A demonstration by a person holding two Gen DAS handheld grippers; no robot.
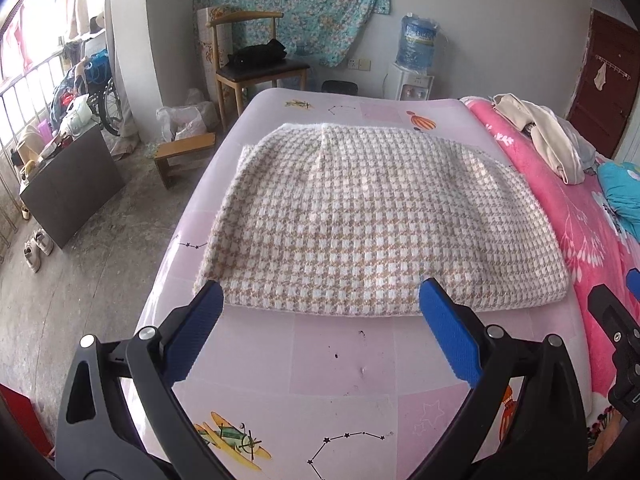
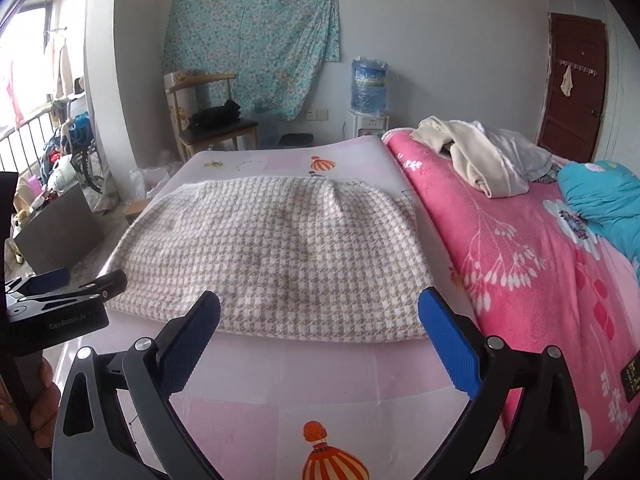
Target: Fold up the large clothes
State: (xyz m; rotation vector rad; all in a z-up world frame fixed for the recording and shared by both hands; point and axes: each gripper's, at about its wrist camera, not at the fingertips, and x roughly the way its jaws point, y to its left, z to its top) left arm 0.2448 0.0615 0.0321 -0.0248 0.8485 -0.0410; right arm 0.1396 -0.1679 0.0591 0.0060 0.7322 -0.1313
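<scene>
1. Houndstooth garment, beige and white, lies folded flat on the pale pink patterned sheet near the foot of the bed, its near edge just beyond both tongs.
2. Left tongs stand wide with nothing between the blue pads; right tongs likewise stand wide and empty, apart from the cloth.
3. Beside the garment on its right, a bright pink floral blanket covers the bed, carrying a heap of cream and grey clothes and a turquoise bundle.
4. Bare sheet lies between the tongs and the garment's near edge; the bed's left edge drops to a concrete floor.
5. Beyond the bed stand a wooden chair with a black bag on its seat, a water dispenser carrying a blue bottle, and a low wooden stool.
6. Left of the bed a dark cabinet holds clutter on top; shoes sit beside it.
</scene>
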